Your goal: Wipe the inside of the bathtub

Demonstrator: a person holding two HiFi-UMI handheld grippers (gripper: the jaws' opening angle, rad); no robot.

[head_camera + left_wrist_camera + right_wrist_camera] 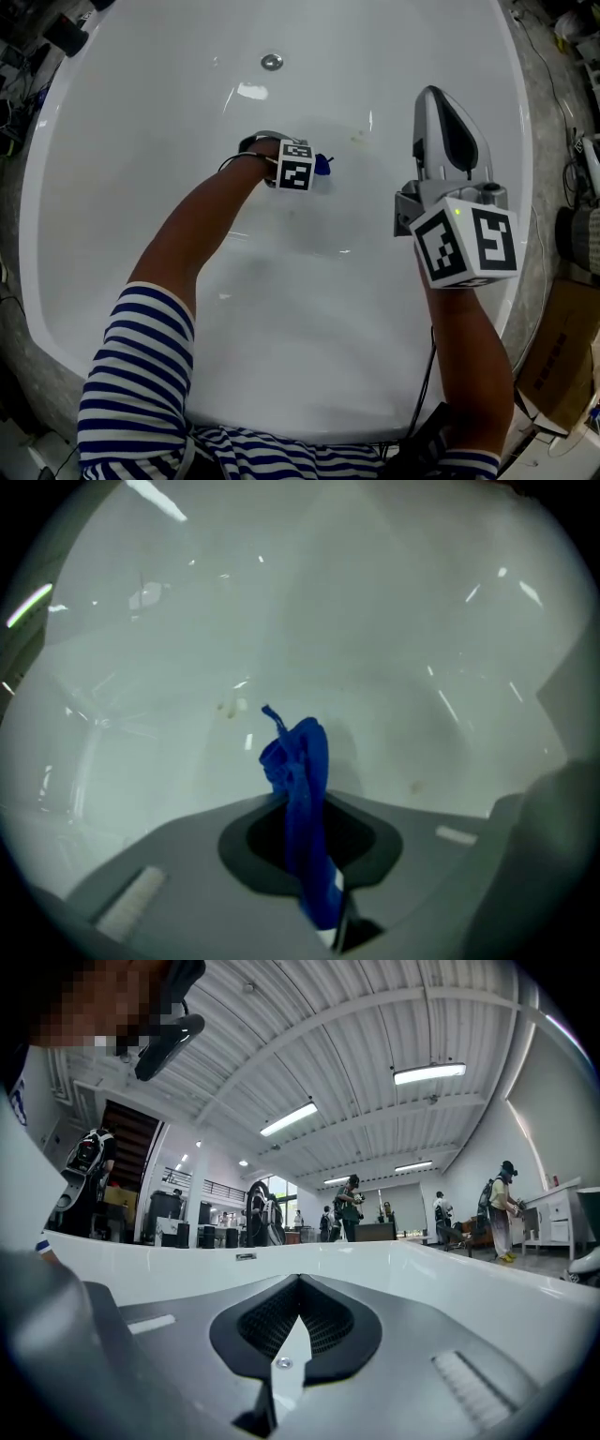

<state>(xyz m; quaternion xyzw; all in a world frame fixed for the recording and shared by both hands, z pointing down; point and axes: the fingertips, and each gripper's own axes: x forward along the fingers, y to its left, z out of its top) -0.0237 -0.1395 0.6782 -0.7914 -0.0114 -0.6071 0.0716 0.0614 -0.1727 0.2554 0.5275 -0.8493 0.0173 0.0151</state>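
L gripper (315,172) clamped on blue cloth (323,166) deep in the bathtub (309,319); R gripper (439,97) closed, nothing in it.
Head view: L arm reaches down near tub floor, below the drain (272,62); R held up over the right rim. Left gripper view: jaws tight on the cloth (302,771), bunched end poking out twd glossy white tub wall (394,639), contact unclear. Right gripper view: jaws (298,1309) together, empty, above white rim (394,1258); big hall w/ strip lights (429,1073), people (352,1206) standing at the back.
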